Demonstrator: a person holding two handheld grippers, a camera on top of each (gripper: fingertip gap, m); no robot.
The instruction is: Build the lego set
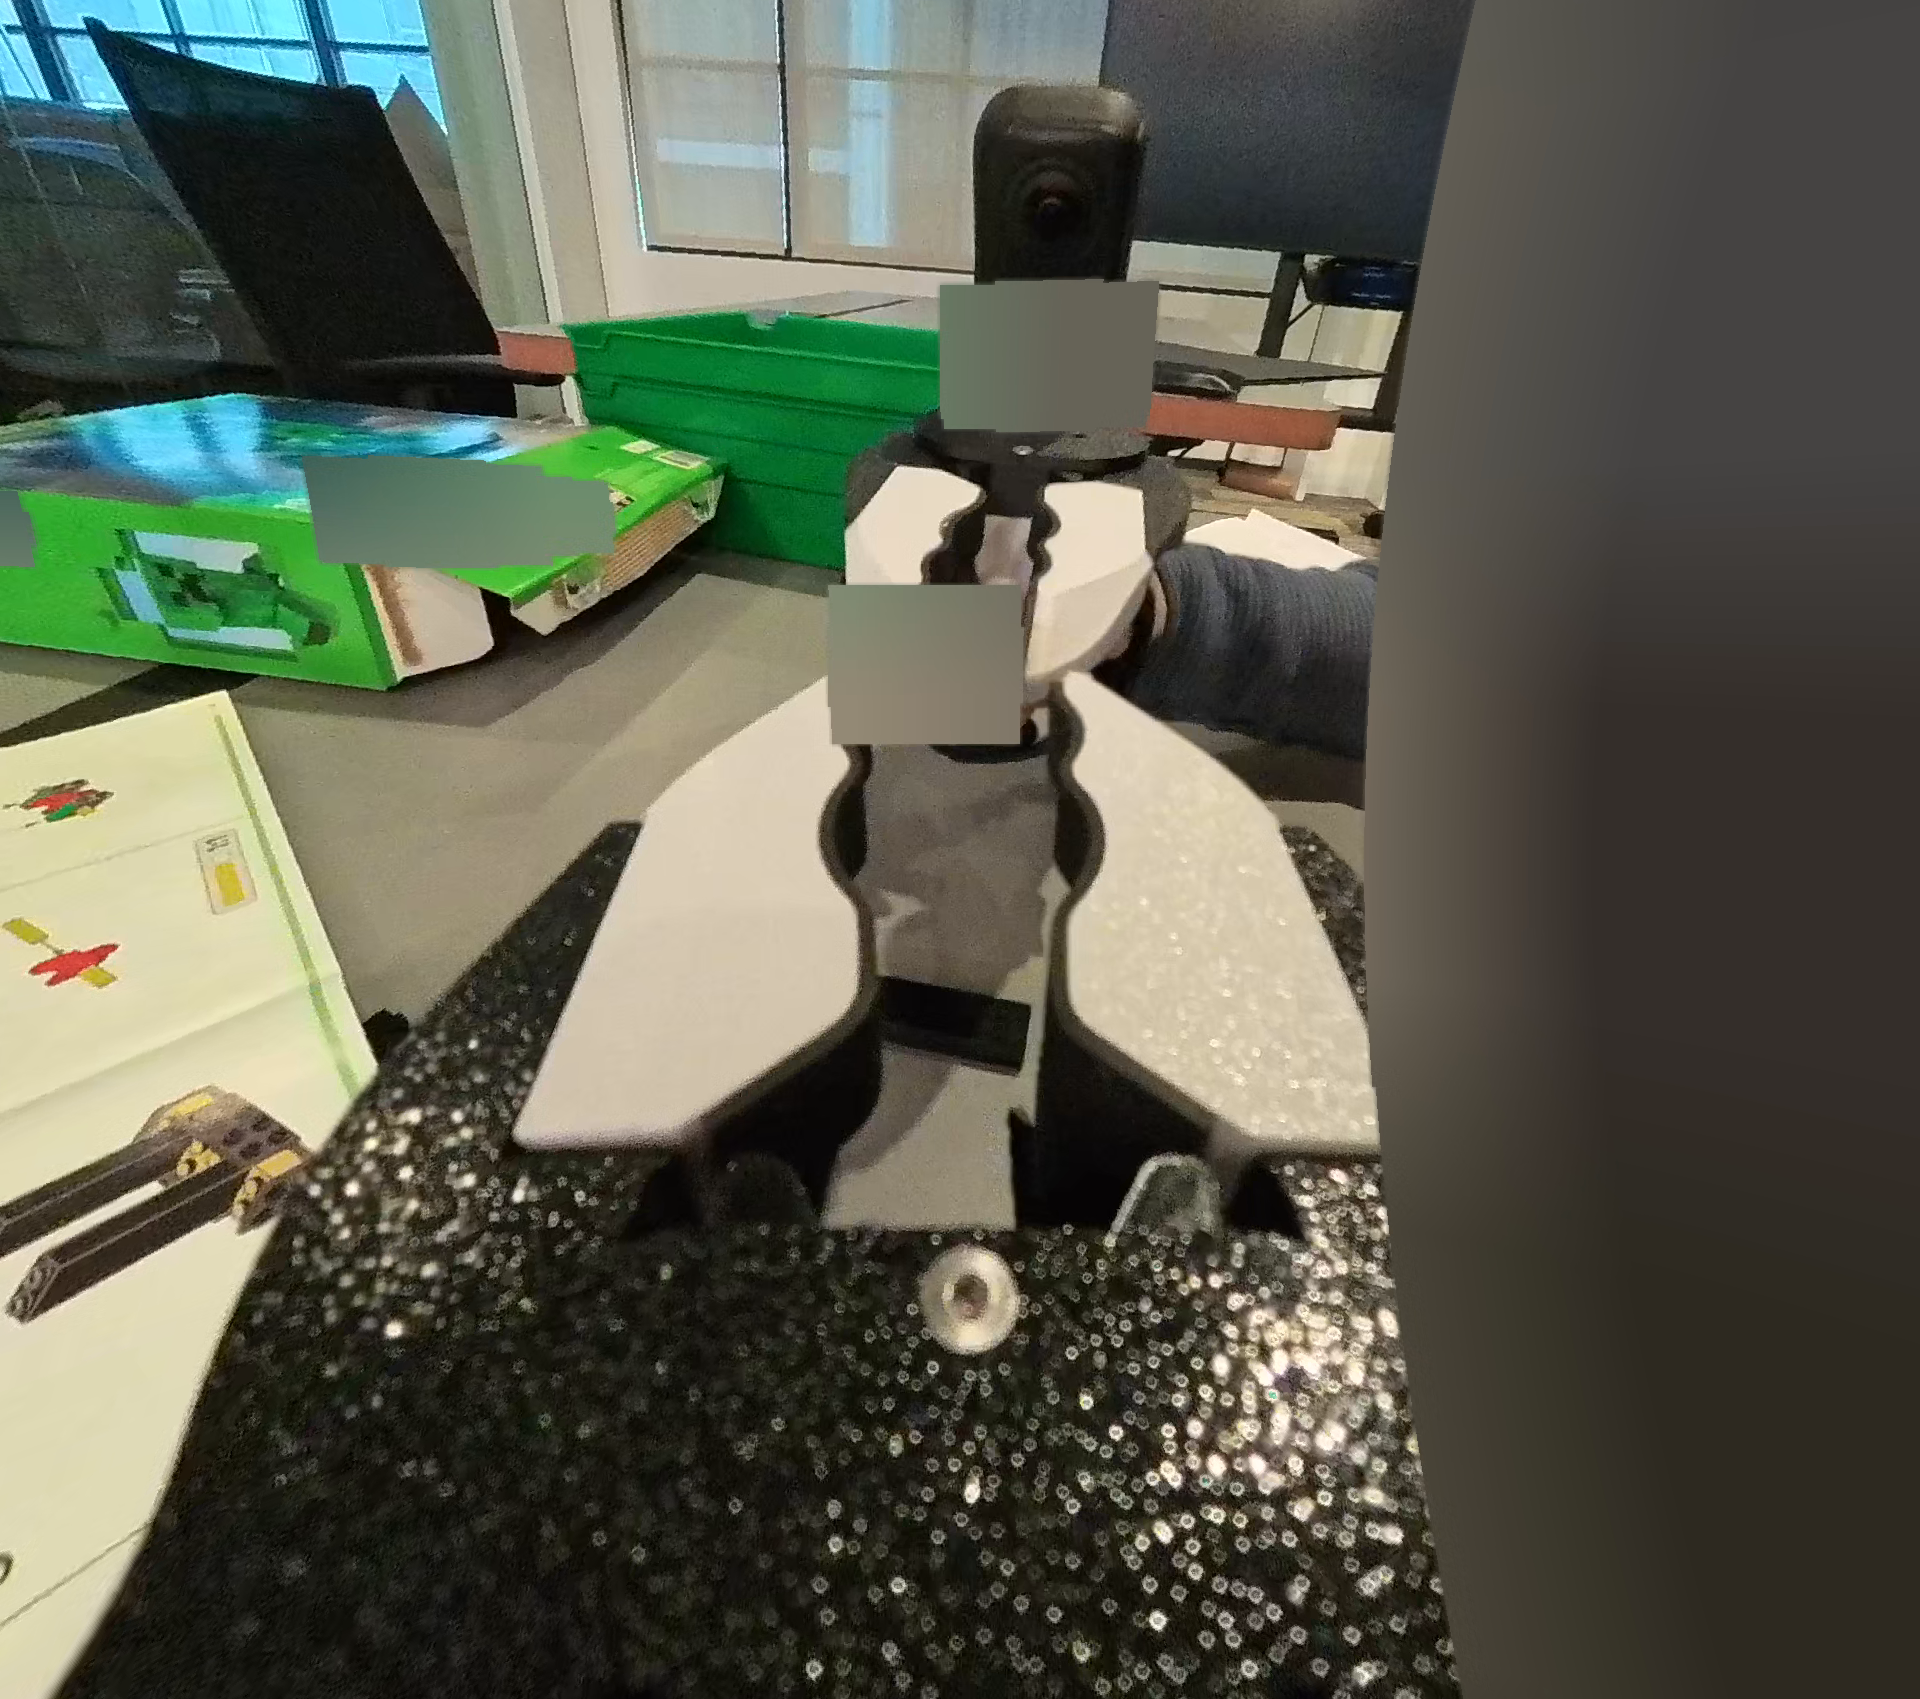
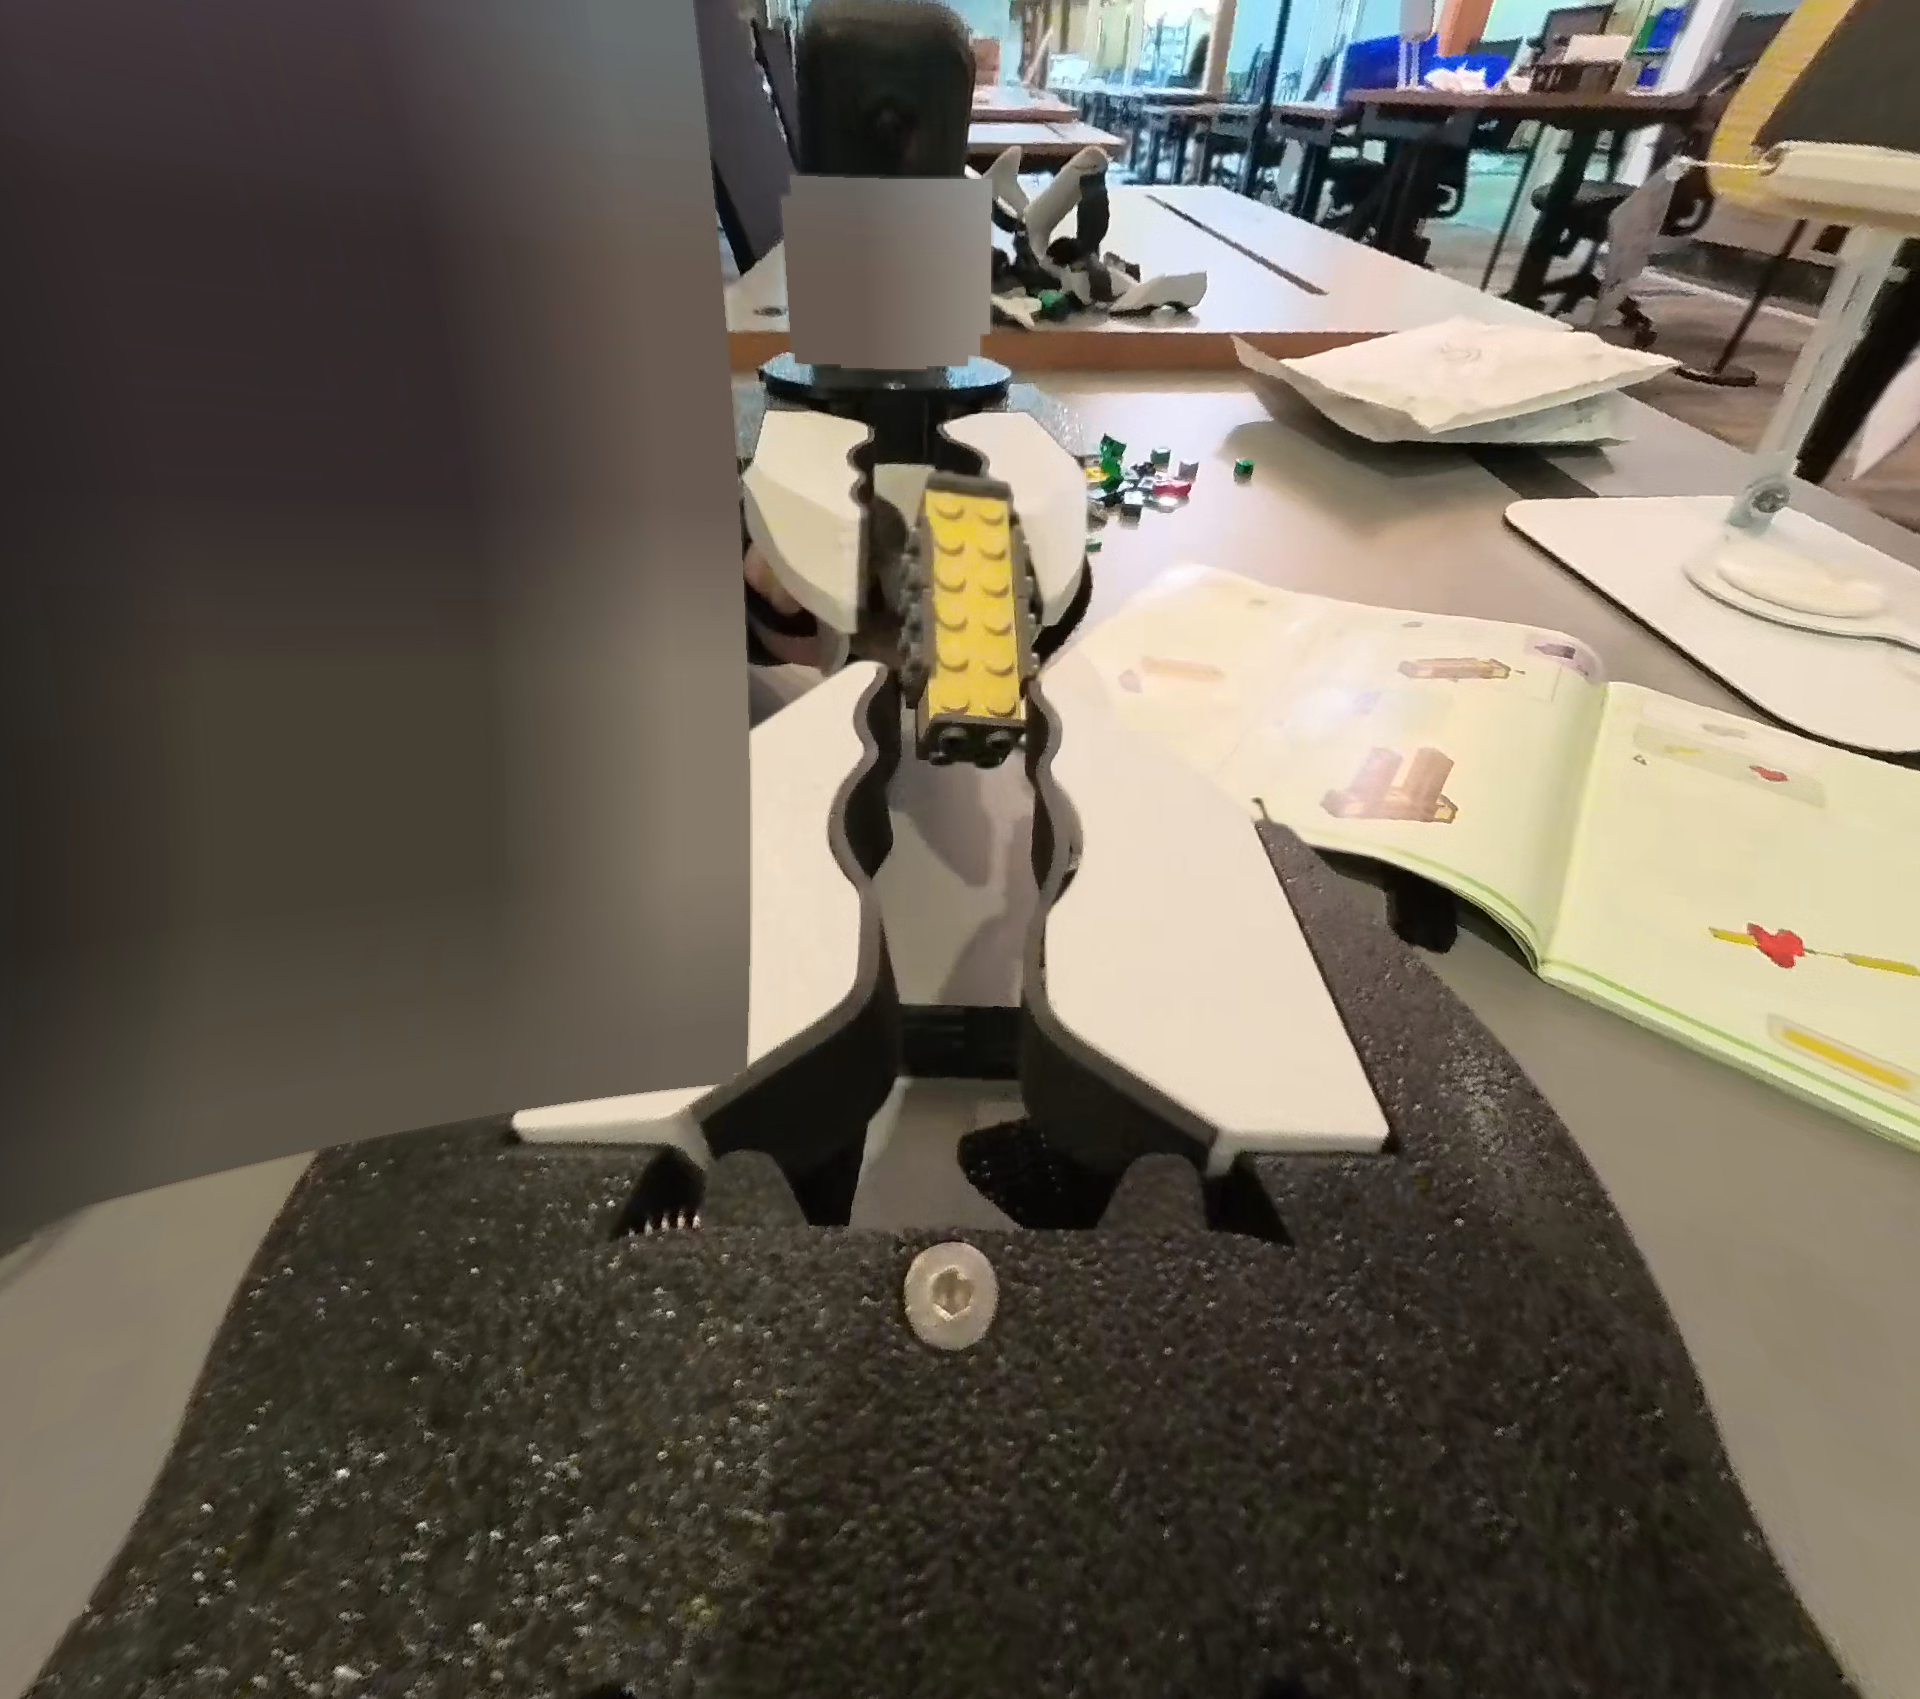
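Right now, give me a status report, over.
Left gripper clamps yellow lego bar. Right gripper tips flank its near end, grip unclear. Nothing in between.

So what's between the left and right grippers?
A long yellow studded lego brick on dark grey pieces bridges the right gripper and left gripper. Seen in right wrist view; left wrist view doesn't show it.

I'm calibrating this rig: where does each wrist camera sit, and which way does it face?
Left wrist view: on the left gripper, looking along its fingers at the right gripper, a sleeve, green box.
Right wrist view: on the right gripper, looking back at the left gripper, with a yellow lego piece between.
Shared: instruction booklet, grey table.
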